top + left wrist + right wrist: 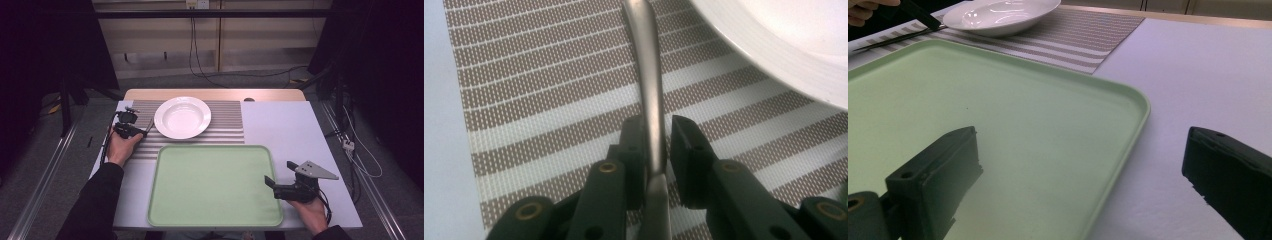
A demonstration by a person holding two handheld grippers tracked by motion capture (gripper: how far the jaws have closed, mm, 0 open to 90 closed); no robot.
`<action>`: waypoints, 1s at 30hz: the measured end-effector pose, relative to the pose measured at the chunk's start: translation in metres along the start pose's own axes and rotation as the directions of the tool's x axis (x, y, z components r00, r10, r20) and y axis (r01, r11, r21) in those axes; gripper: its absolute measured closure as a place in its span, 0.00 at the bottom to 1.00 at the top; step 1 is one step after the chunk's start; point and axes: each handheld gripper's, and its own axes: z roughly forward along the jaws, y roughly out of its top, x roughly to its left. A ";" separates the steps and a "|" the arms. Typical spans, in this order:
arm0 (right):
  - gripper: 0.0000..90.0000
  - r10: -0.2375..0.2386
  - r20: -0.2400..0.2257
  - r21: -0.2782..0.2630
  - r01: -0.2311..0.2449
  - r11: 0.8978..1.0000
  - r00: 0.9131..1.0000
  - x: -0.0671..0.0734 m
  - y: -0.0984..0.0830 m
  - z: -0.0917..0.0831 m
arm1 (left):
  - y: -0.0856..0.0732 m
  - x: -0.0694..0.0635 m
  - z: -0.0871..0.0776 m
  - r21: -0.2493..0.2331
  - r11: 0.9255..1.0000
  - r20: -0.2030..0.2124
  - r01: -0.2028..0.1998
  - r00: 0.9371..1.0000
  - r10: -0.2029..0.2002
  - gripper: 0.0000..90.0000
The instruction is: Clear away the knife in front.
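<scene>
On the striped placemat (220, 125), just left of the white plate (182, 117), a metal utensil handle (650, 95) lies as in a place setting. The left gripper (656, 145) straddles it, jaws narrowly apart, one pad touching, the other just clear. The right gripper (1078, 165) rests wide open and empty at the green tray's (215, 186) right edge.

my left gripper (142, 129) sits at the left edge of the placemat (225, 120), just left of the plate (182, 117), which lies on that mat. a metal utensil handle (650, 90) runs between its jaws, over the mat and beside the plate's rim. the tray (215, 186) lies in front of the mat, nearer me. my right gripper (272, 185) rests at the tray's right edge, one jaw over the tray, the other over the table (285, 120).
</scene>
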 end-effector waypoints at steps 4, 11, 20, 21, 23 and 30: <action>0.02 0.004 0.000 0.001 -0.004 1.000 1.000 0.000 0.000 0.000 | 0.003 0.000 0.002 0.010 1.000 -0.007 -0.009 1.000 0.009 0.86; 0.02 0.001 0.000 0.001 -0.001 1.000 1.000 0.000 0.000 0.000 | 0.004 0.000 0.003 0.001 1.000 -0.013 -0.020 1.000 0.020 0.87; 0.02 0.001 0.002 0.000 -0.001 1.000 1.000 0.000 0.000 0.001 | 0.006 -0.001 0.004 0.020 0.999 -0.018 -0.036 0.999 0.036 0.87; 0.02 0.002 0.001 0.001 -0.002 1.000 1.000 0.000 0.000 0.001 | 0.007 -0.001 0.005 0.017 0.999 -0.017 -0.034 0.999 0.034 0.88; 0.02 0.001 0.001 0.001 -0.001 1.000 1.000 0.001 0.000 0.001 | 0.008 -0.001 0.004 0.034 0.998 -0.010 -0.051 0.999 0.051 0.88; 0.02 0.002 0.007 -0.003 -0.002 1.000 1.000 0.000 0.000 0.000 | 0.009 -0.002 0.004 0.034 0.997 -0.016 -0.065 0.998 0.066 0.89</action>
